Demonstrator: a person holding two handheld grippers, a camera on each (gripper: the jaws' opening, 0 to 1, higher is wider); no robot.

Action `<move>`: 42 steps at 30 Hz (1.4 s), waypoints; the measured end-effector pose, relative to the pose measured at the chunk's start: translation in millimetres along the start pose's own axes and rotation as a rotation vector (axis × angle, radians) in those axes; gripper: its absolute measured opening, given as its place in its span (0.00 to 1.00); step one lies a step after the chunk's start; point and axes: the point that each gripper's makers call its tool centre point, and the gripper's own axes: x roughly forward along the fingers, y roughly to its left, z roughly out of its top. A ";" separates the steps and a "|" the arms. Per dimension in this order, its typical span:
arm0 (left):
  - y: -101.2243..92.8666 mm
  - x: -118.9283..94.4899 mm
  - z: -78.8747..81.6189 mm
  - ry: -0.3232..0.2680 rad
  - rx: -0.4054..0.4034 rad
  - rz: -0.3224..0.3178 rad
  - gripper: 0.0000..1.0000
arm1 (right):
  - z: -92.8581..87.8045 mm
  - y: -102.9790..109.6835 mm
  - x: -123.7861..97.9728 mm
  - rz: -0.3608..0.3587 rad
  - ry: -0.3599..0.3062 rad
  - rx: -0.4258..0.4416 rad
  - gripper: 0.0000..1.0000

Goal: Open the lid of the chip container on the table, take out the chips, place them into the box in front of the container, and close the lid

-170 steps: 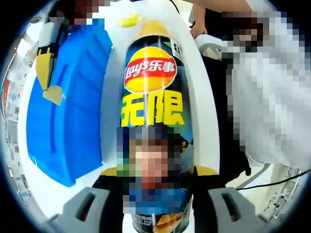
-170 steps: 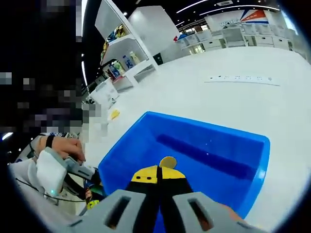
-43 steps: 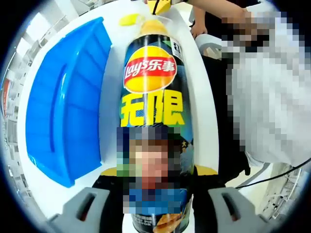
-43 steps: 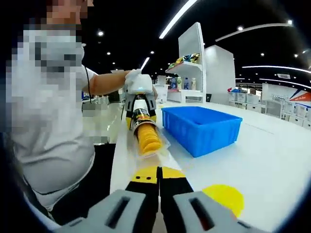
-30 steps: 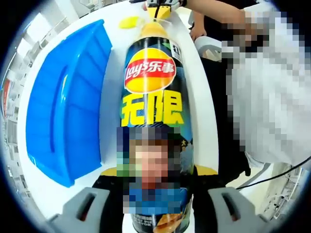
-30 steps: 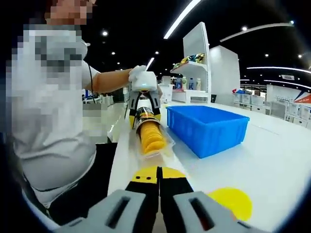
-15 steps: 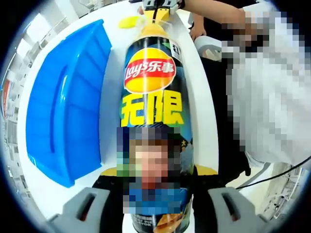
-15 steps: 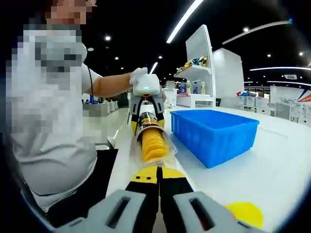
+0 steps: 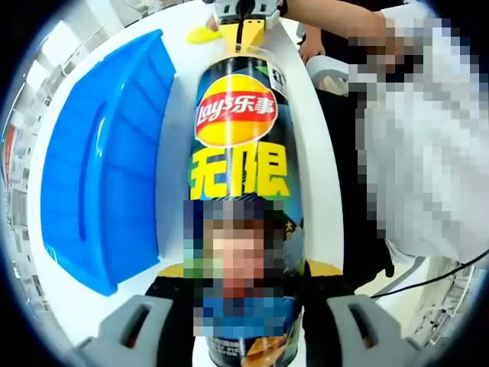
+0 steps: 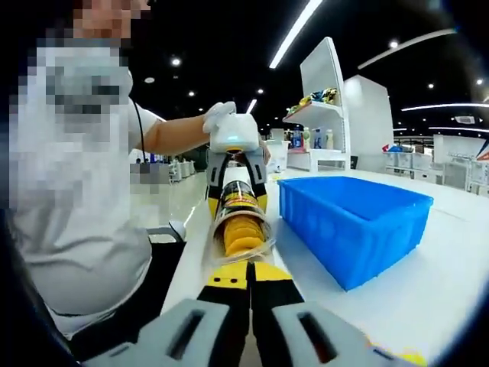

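Two grippers work at one white table (image 9: 177,107). In the left gripper view, the blue rectangular plastic box (image 9: 99,160) lies left of the black-and-yellow cylindrical chip container (image 9: 243,183), which the left gripper (image 9: 243,306) clamps around its body. At the container's far, open end sits the right gripper (image 9: 243,23), a yellow round lid (image 9: 200,34) just beside it. In the right gripper view, the right gripper's jaws are pressed together, their tips at the stack of yellow chips (image 10: 243,229) showing in the container's mouth; whether they pinch anything I cannot tell.
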 end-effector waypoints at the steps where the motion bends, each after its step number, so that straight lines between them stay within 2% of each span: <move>1: 0.2 0.1 -0.2 -0.001 0.000 0.000 0.55 | 0.6 -0.1 3.2 0.002 -0.001 0.002 0.01; 16: 0.6 0.1 -0.6 -0.006 -0.003 0.002 0.55 | 2.0 2.2 30.4 0.042 0.010 -0.003 0.01; 25: 0.7 -0.1 -0.6 -0.009 -0.003 0.001 0.54 | 2.0 1.7 33.7 0.050 0.012 0.007 0.01; 26: 0.4 0.0 0.3 -0.012 -0.001 0.001 0.54 | 14.3 10.1 40.9 0.086 -0.057 0.073 0.01; 27: -0.9 0.1 1.5 -0.011 0.004 0.000 0.54 | 8.2 9.3 44.7 0.082 -0.012 0.049 0.01; 28: -1.1 0.0 1.1 -0.006 0.008 0.003 0.54 | -4.8 8.2 47.3 0.078 0.069 -0.018 0.01; 29: -0.9 -0.2 0.8 -0.004 0.004 0.004 0.54 | -12.2 0.6 48.5 0.038 0.116 -0.051 0.01; 30: -0.8 -0.4 1.0 -0.008 0.002 0.003 0.54 | -12.7 -2.1 48.1 0.029 0.117 -0.016 0.01; 31: -0.5 -0.9 1.0 -0.016 -0.002 0.001 0.54 | -9.3 0.5 47.7 0.047 0.090 0.019 0.01; 42: -1.1 0.1 0.4 -0.006 0.005 -0.004 0.54 | -11.9 -2.2 39.9 0.024 0.112 0.003 0.01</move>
